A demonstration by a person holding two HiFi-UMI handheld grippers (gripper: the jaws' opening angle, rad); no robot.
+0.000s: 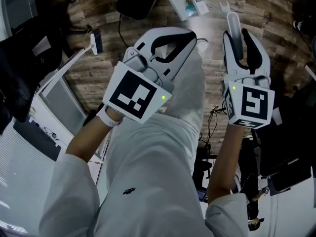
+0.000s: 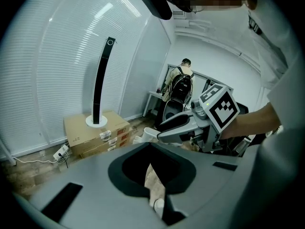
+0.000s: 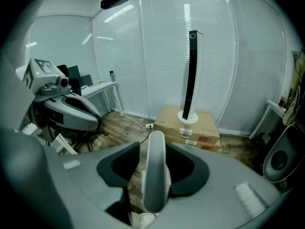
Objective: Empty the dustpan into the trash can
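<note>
Claws first — my right claw [image 3: 153, 146] is standing partly open around the dustpan handle [image 3: 155, 175]. The pale bar is rising straight up between the jaws with a thin slice of floor [image 3: 119, 125] showing beside it, so the pads are not pressing on it. My left claw [image 2: 151, 151] is sitting fully closed and carrying nothing; only a narrow wedge of floor is peeking through the hollow behind its tips.

Looking down from the head view, I am holding both claws out over my white trouser leg [image 1: 182, 98] and the floor, and the handle is poking out past the right claw's fingertips. The pan end is not showing clearly anywhere — just a white scrap [image 3: 143, 219] at the bottom edge of the right gripper view.

That view is giving me the left claw off to one side, a desk [image 3: 102, 86] behind it, and a tall black column [image 3: 190, 75] standing on cardboard boxes [image 3: 188, 125] against the blinds [image 3: 224, 56]. The left gripper view is catching the column and boxes too, and it alone is showing a person [image 2: 181, 85] with a backpack standing at a far desk, plus a power strip [image 2: 61, 151] on the floor. Only the head view is picking up a dark rounded thing [image 1: 136, 0] with a cable and a white stick [image 1: 74, 58] with a dark head.
</note>
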